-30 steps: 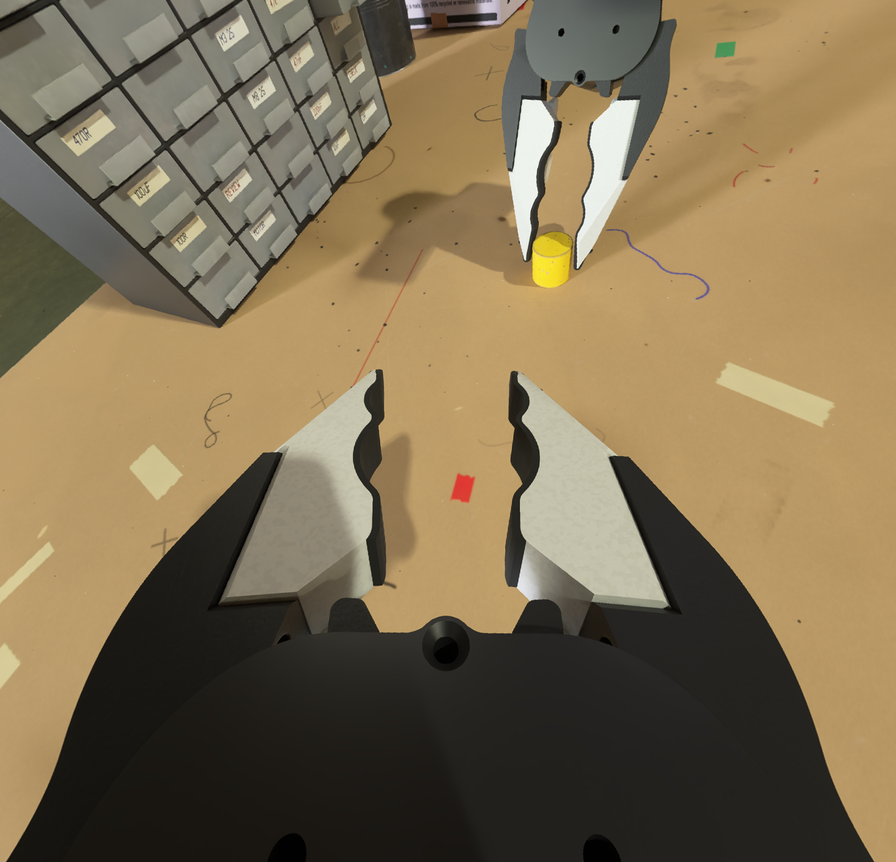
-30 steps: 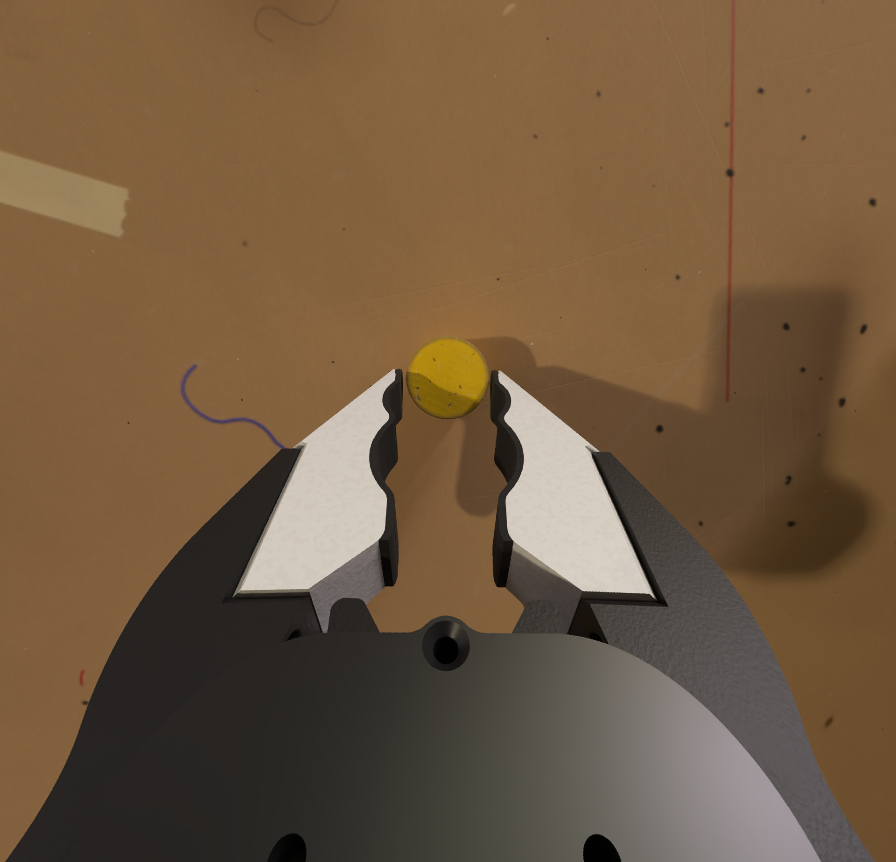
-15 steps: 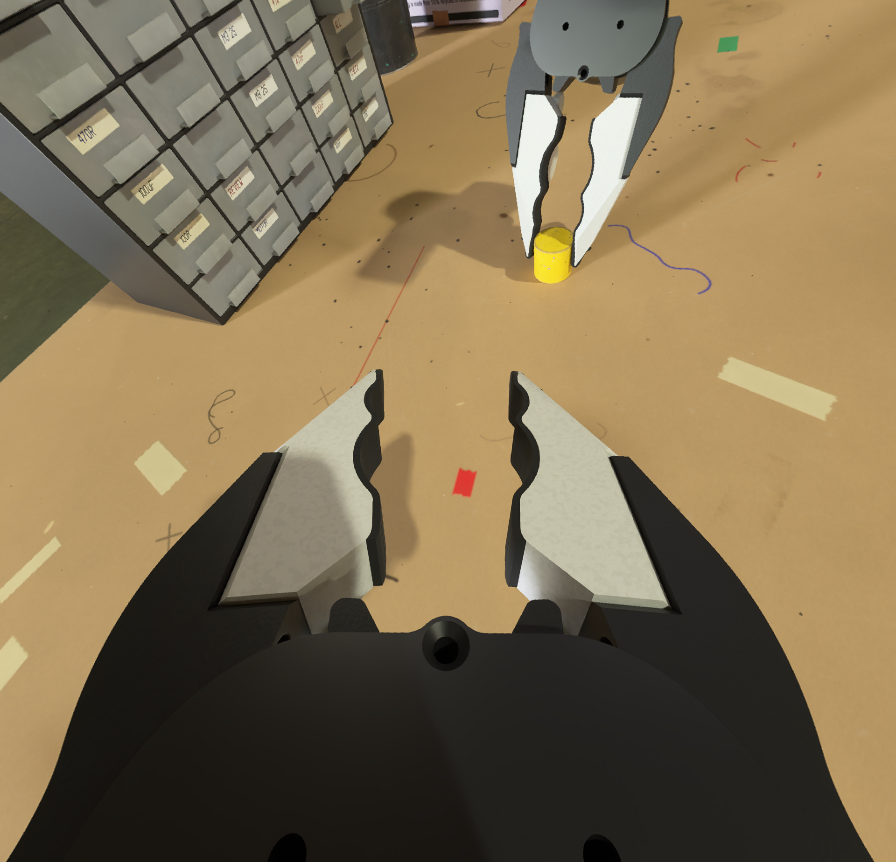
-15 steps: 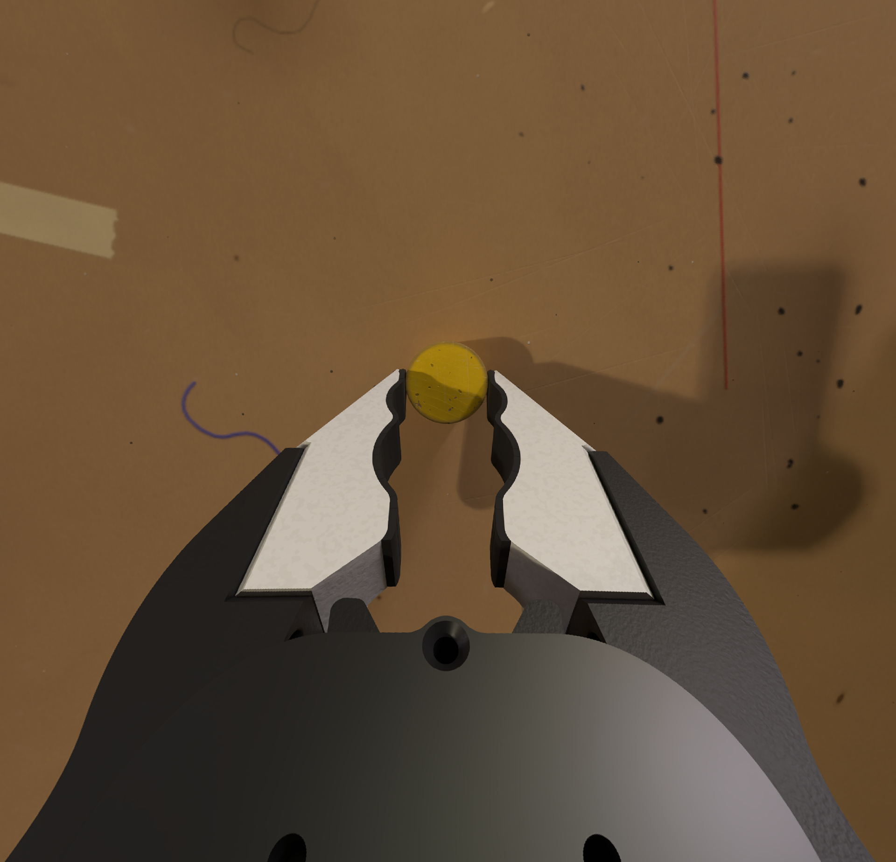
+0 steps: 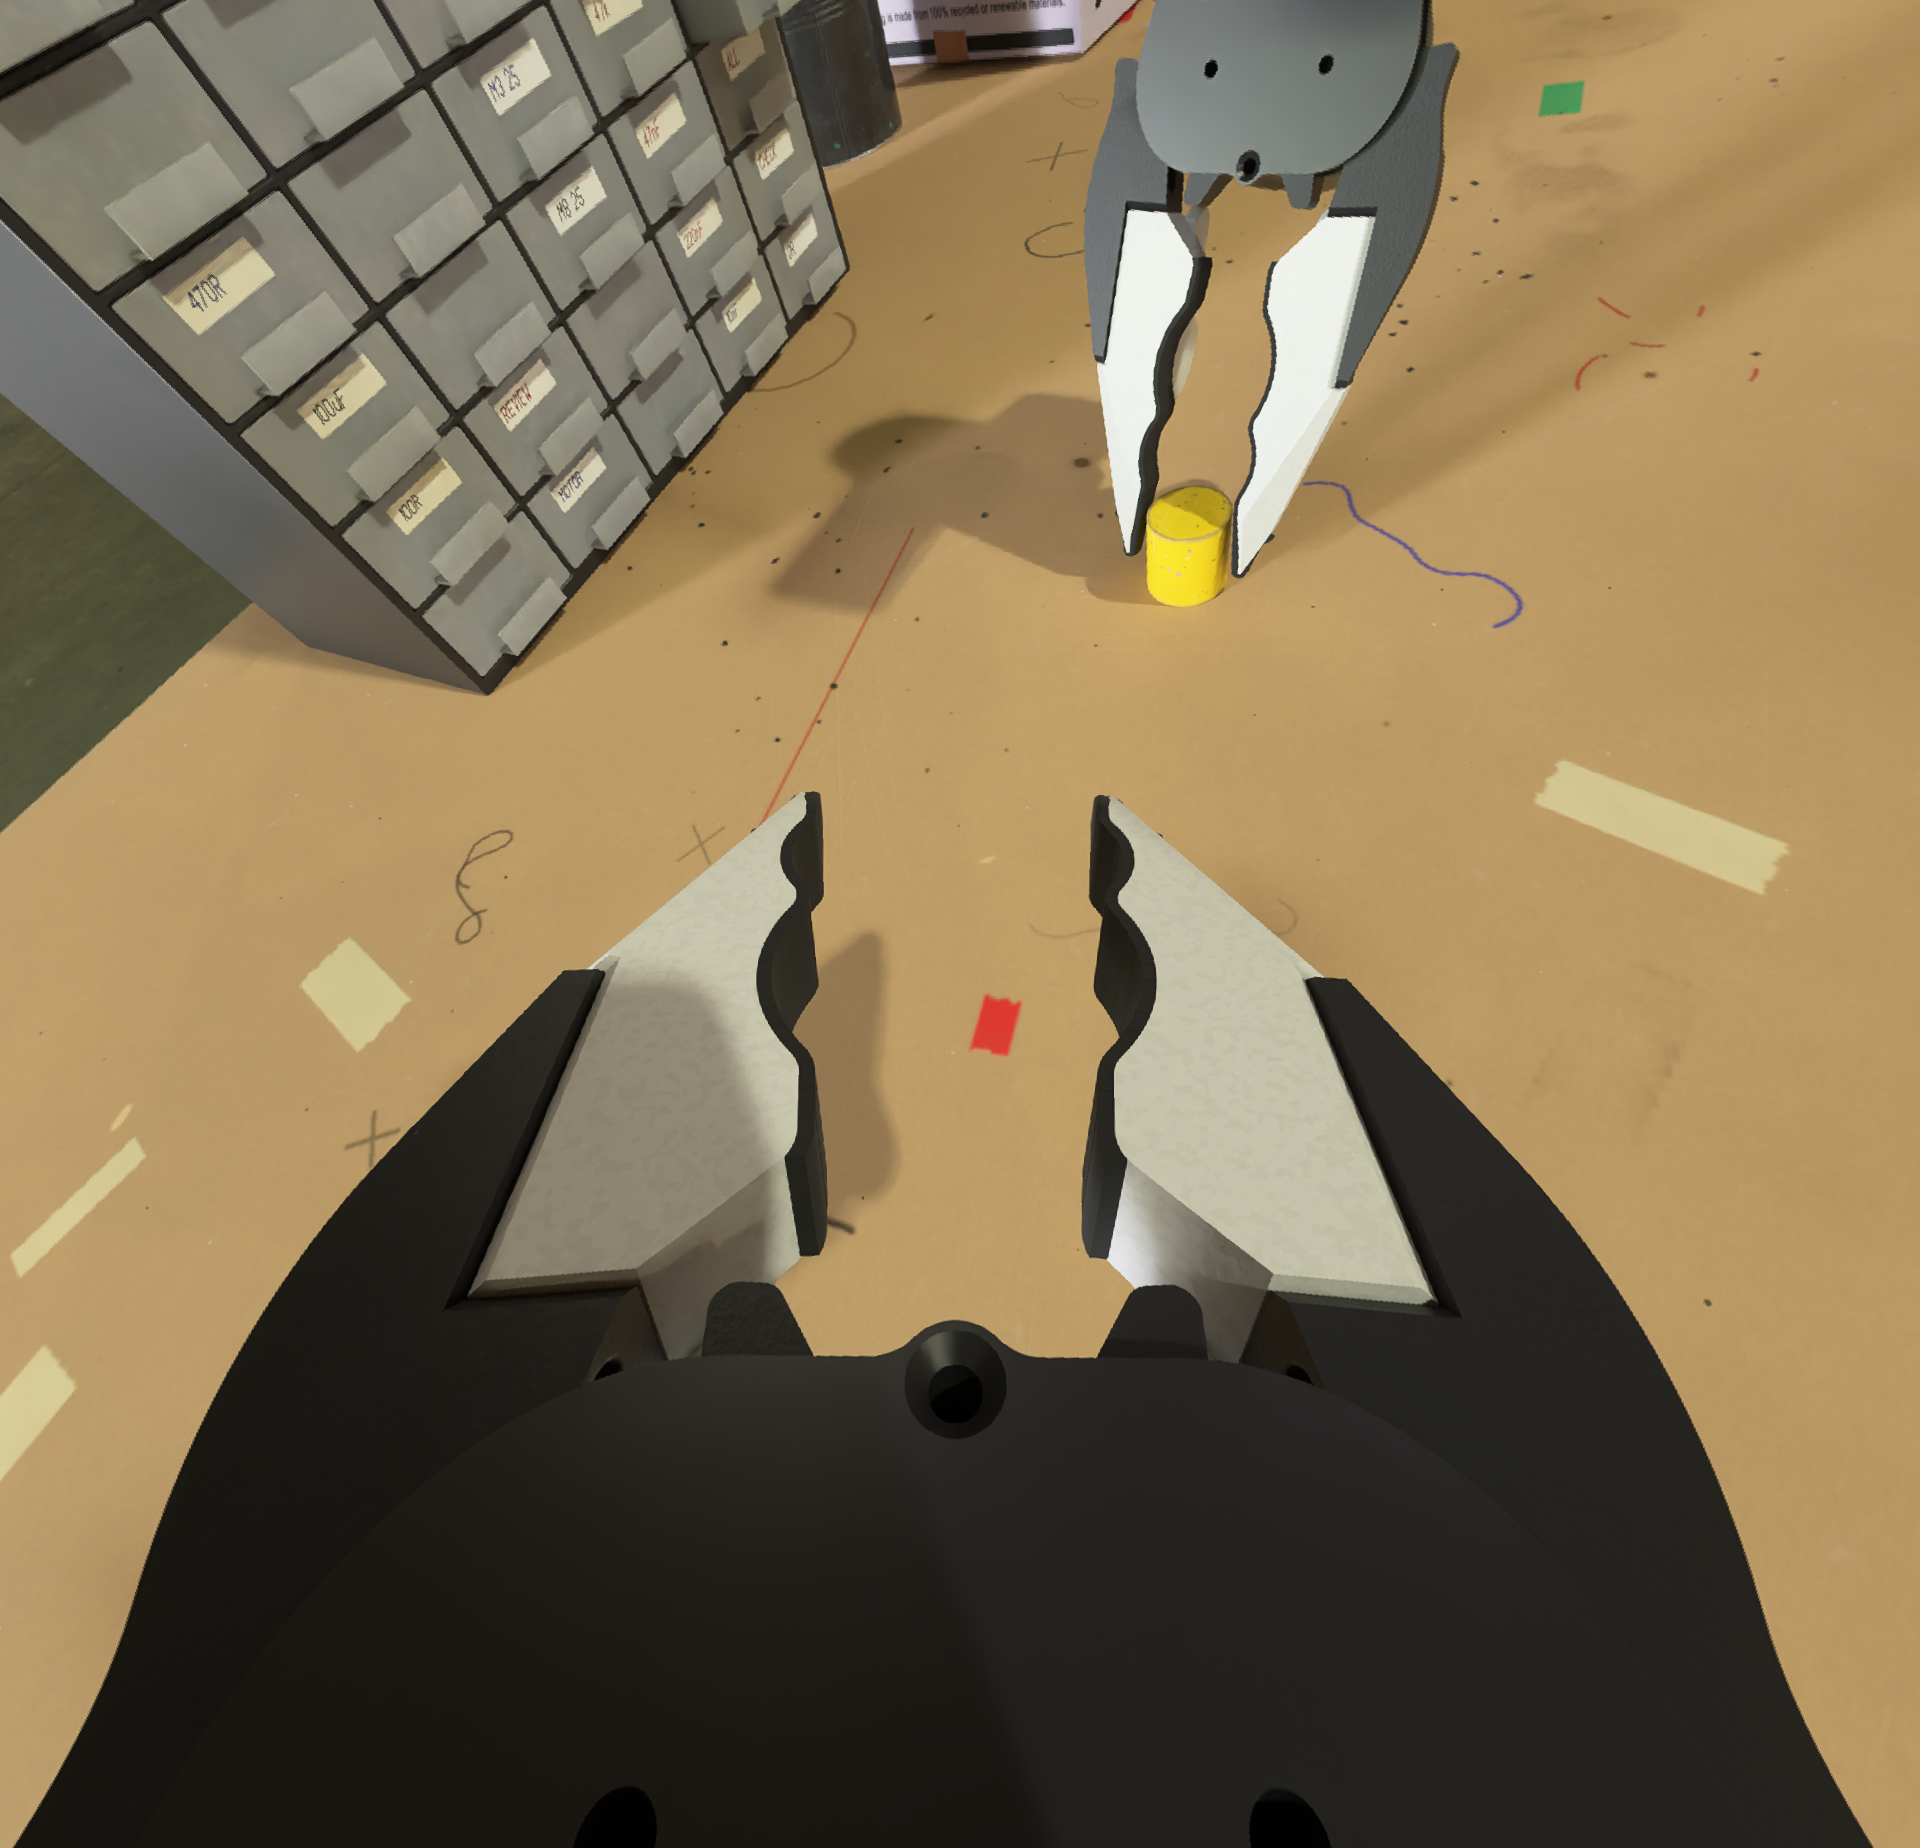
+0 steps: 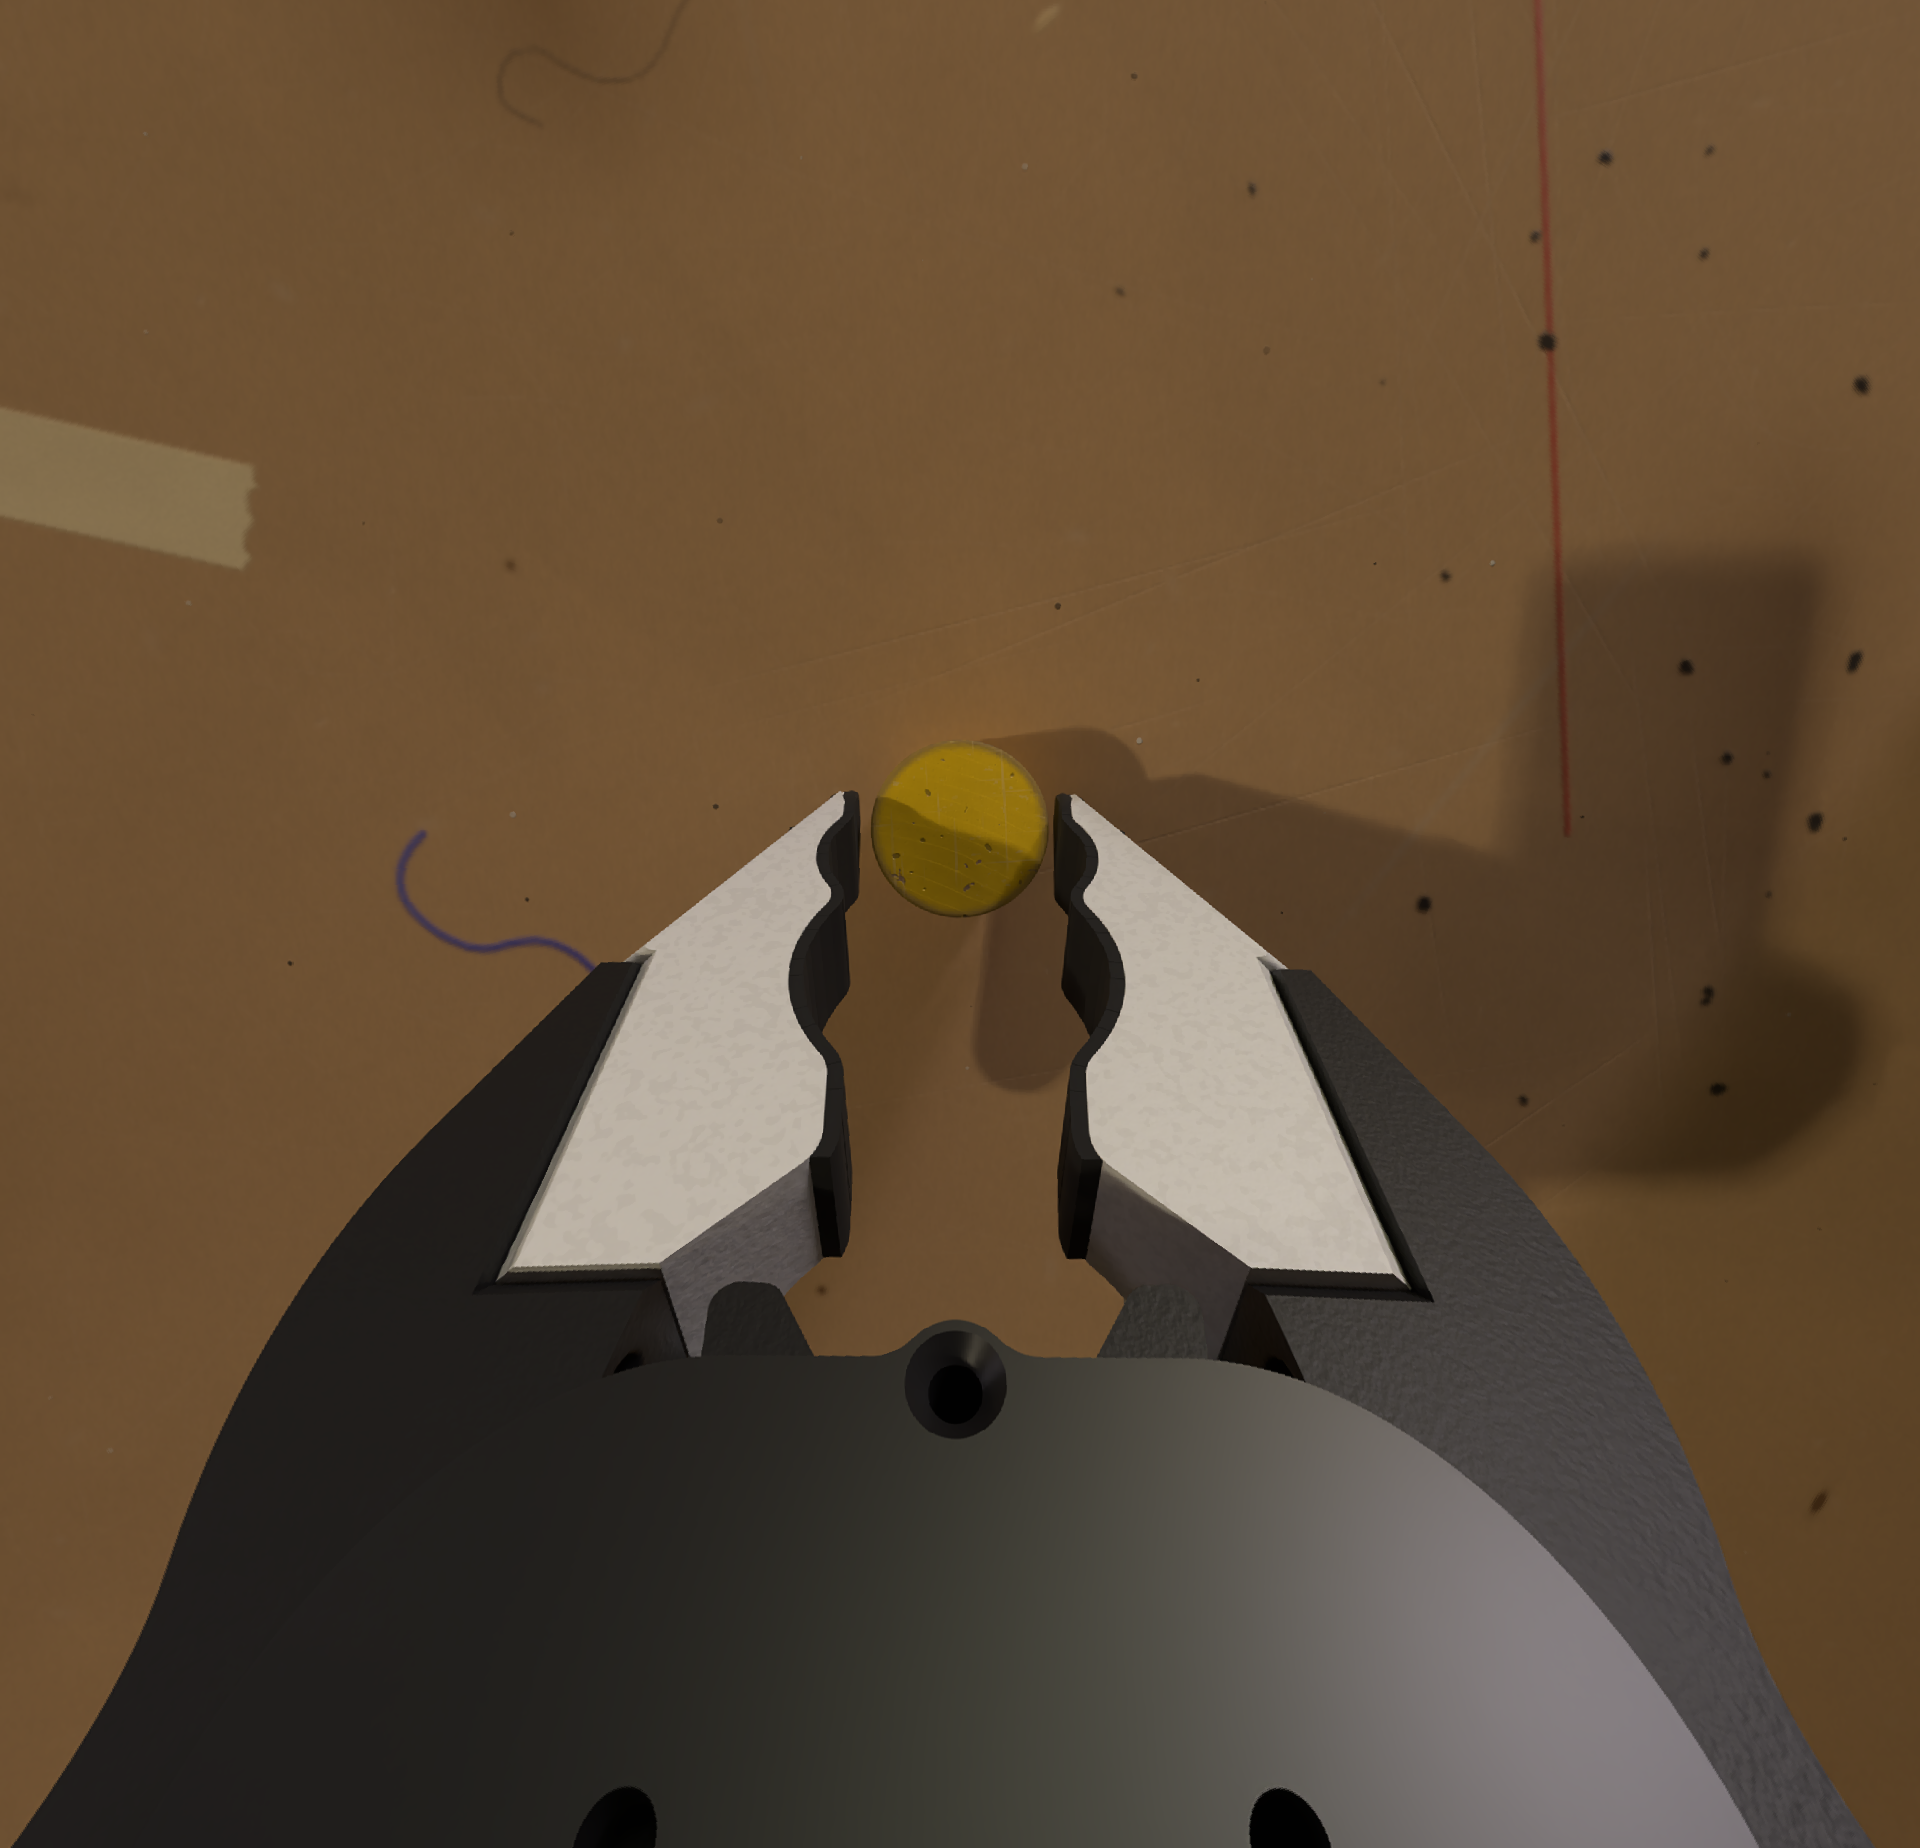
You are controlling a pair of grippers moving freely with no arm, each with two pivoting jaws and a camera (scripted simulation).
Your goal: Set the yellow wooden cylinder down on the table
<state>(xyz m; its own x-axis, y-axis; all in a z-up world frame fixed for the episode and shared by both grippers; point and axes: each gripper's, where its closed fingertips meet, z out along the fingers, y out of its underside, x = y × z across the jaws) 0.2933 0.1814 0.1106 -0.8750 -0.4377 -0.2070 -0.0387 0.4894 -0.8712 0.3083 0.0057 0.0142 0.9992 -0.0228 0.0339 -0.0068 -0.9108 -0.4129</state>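
Note:
The yellow wooden cylinder (image 5: 1188,549) stands upright on the brown table (image 5: 1039,697), far ahead in the left wrist view. The right gripper (image 5: 1187,555) points down over it, one fingertip on each side. In the right wrist view I look down on the cylinder's round top (image 6: 958,830). My right gripper (image 6: 956,811) is slightly open, with a thin gap between each fingertip and the cylinder. My left gripper (image 5: 954,811) is open and empty, low over the table, well short of the cylinder.
A grey cabinet of small labelled drawers (image 5: 416,271) stands at the left. A dark can (image 5: 842,84) and a white box (image 5: 977,1) are behind it. Tape strips (image 5: 1660,827), a red patch (image 5: 994,1024) and a green patch (image 5: 1561,97) lie flat on the table.
The right gripper's fingers closed against the cylinder, then parted a little, so thin gaps now show on both sides. The left gripper has barely moved.

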